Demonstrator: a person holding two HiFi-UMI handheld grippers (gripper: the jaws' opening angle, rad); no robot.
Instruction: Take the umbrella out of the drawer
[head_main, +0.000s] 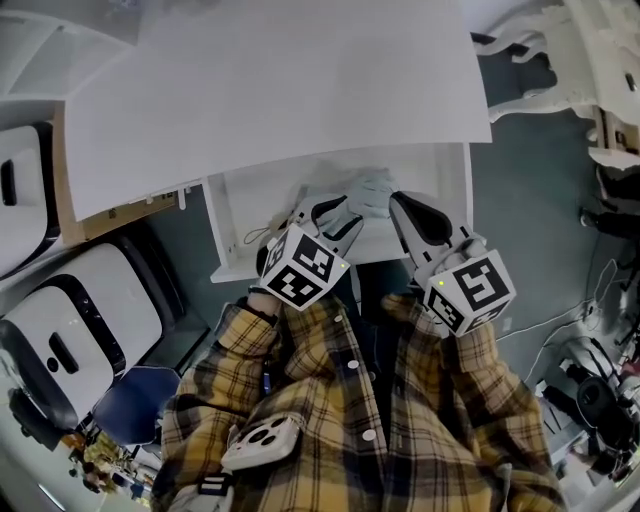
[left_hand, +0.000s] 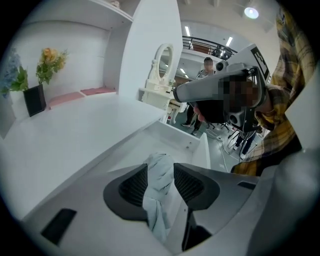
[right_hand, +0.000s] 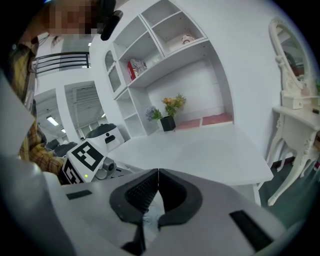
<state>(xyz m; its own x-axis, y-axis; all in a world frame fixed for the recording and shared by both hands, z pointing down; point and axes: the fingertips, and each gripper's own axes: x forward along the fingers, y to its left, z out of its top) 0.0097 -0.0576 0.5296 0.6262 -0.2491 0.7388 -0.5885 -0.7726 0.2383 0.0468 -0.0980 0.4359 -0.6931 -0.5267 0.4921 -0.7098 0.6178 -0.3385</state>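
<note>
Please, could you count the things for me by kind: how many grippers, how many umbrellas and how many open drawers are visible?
grippers: 2 (left gripper, right gripper)
umbrella: 1
open drawer: 1
total: 4
</note>
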